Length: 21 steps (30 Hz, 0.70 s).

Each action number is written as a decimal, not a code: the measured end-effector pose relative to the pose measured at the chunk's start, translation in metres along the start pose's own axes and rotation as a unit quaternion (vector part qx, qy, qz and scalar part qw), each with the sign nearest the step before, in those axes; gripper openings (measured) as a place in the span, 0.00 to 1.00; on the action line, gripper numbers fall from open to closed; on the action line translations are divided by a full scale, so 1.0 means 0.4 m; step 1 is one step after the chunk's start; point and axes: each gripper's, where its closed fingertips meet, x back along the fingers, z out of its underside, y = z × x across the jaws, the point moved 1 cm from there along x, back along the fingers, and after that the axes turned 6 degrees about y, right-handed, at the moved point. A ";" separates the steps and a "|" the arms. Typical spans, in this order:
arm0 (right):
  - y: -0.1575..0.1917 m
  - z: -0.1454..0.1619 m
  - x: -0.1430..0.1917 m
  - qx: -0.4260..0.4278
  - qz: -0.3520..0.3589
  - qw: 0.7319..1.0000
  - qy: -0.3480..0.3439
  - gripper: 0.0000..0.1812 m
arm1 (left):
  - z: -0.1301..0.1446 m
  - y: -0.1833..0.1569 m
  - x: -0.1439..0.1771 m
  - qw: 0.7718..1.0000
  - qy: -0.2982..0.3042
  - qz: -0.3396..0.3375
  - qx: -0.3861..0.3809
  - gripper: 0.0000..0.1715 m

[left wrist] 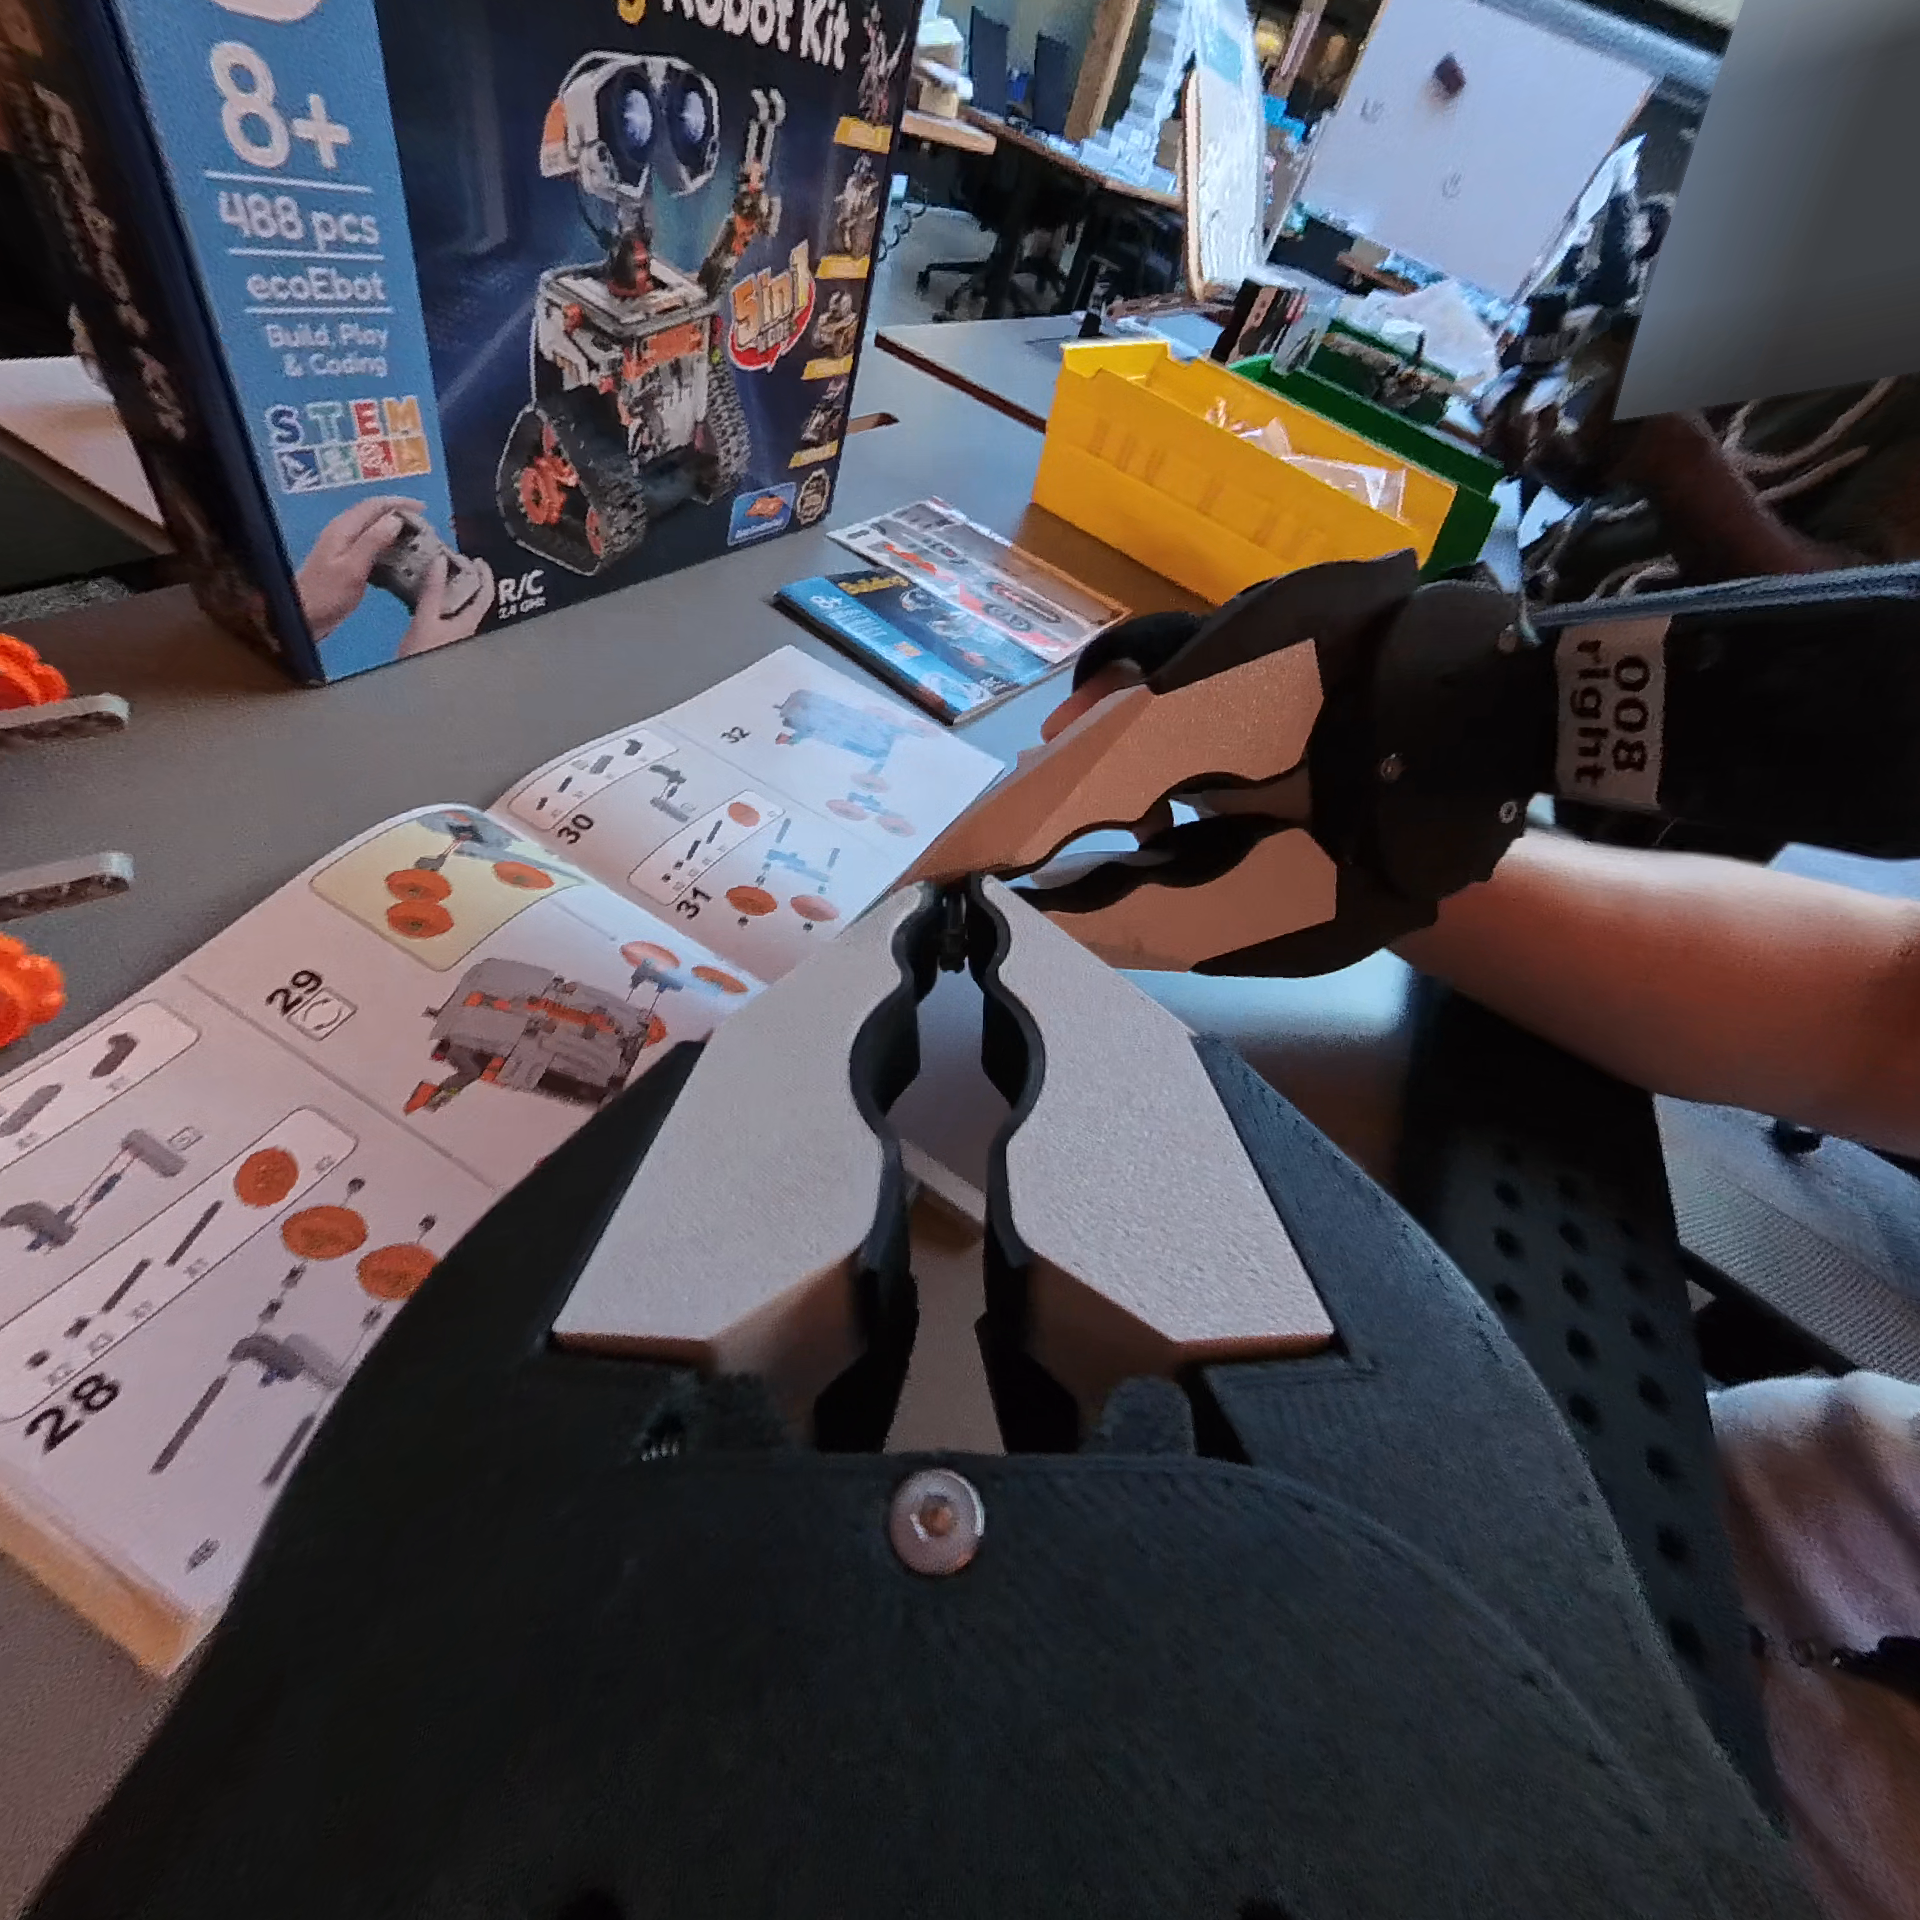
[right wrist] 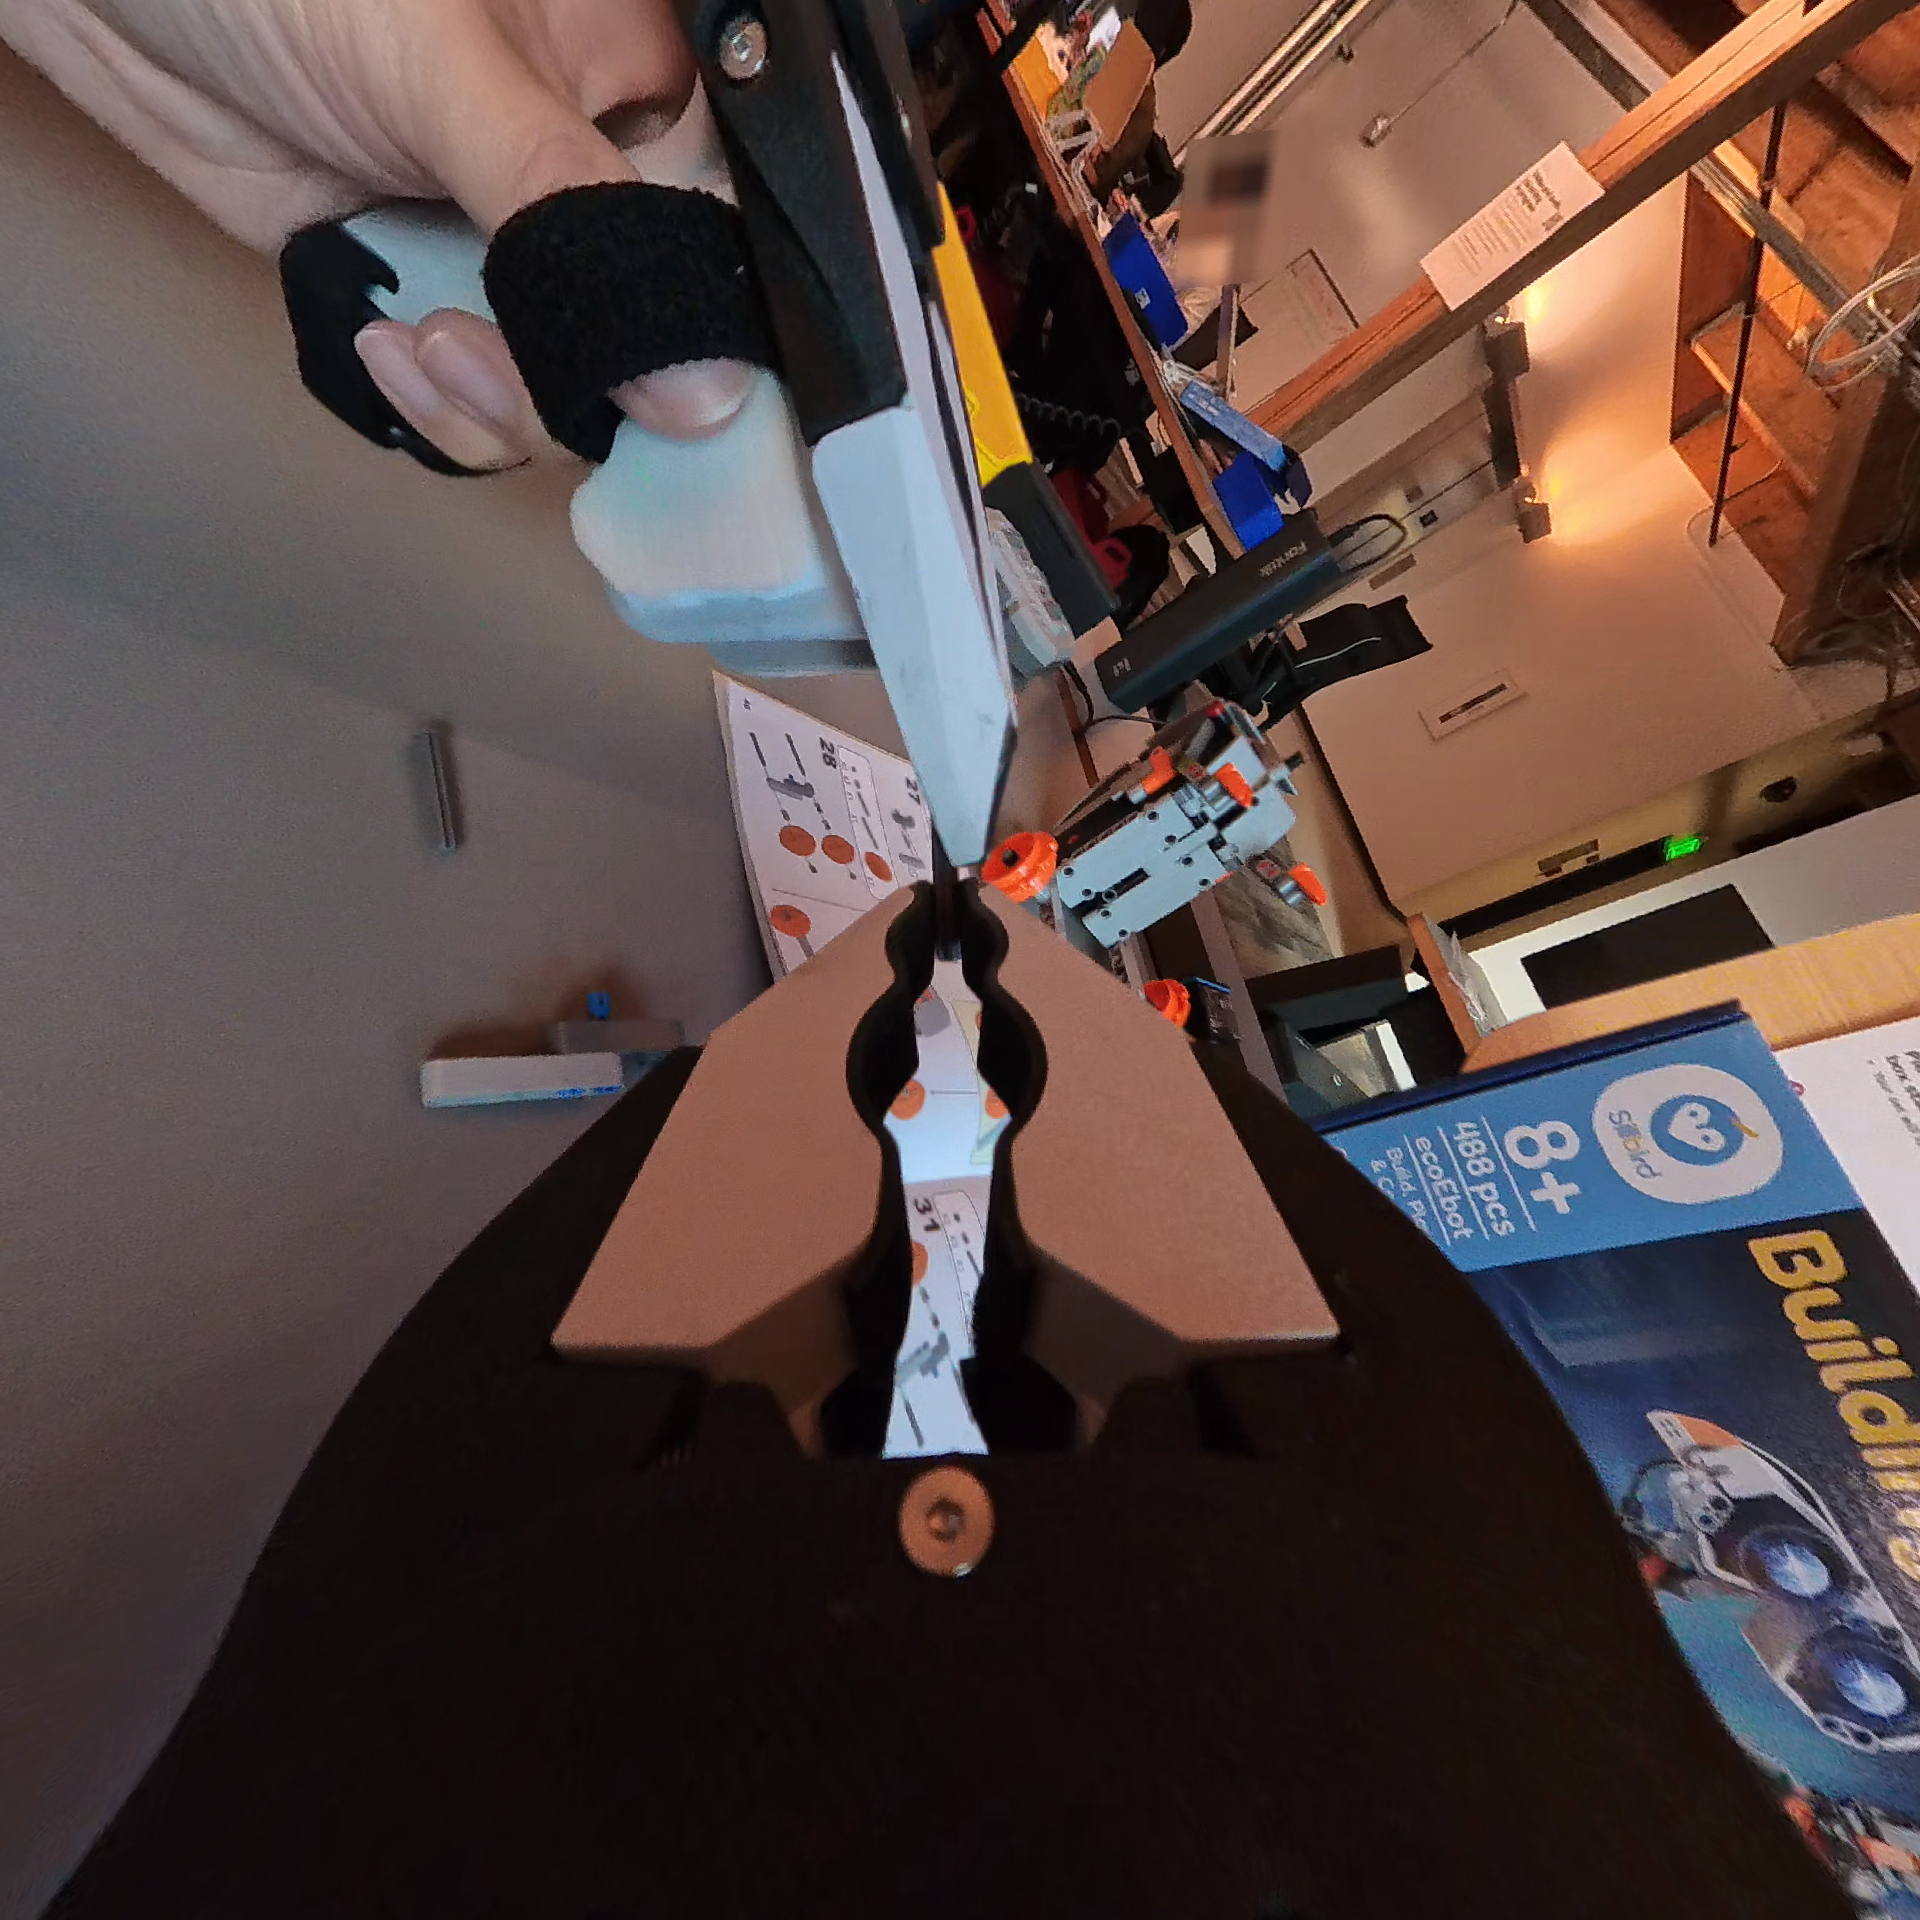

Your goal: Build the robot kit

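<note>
My left gripper (left wrist: 951, 899) and my right gripper (right wrist: 948, 906) meet tip to tip above an open instruction booklet (left wrist: 468, 987) on the grey table (left wrist: 260, 769). Both are shut on the same small black pin (left wrist: 951, 928). In the right wrist view the pin (right wrist: 945, 930) shows as a thin dark piece between my right pads, and it reaches up to the tip of the left gripper (right wrist: 966, 847). In the left wrist view the right gripper (left wrist: 935, 881) comes in from the right, turned on its side.
A robot kit box (left wrist: 468, 312) stands at the back left. A yellow bin (left wrist: 1226, 488) and a green bin (left wrist: 1382, 416) are at the back right, with a small booklet (left wrist: 914, 644) before them. Orange wheels (left wrist: 26, 670) lie at the left. A grey and orange model (right wrist: 1184, 831) stands beyond the booklet. Both grippers' tips are close together, under 4 cm apart.
</note>
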 end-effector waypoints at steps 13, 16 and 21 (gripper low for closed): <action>0.155 0.081 0.086 -0.196 -0.182 0.964 -0.001 0.20 | 0.094 0.028 0.207 0.986 -0.023 -0.155 0.055 0.01; 0.160 0.084 0.063 -0.214 -0.191 0.958 0.005 0.23 | 0.131 0.024 0.211 0.986 -0.016 -0.144 0.081 0.01; 0.167 0.069 0.047 -0.209 -0.185 0.960 0.013 0.27 | 0.154 0.004 0.175 0.988 0.000 -0.107 0.110 0.01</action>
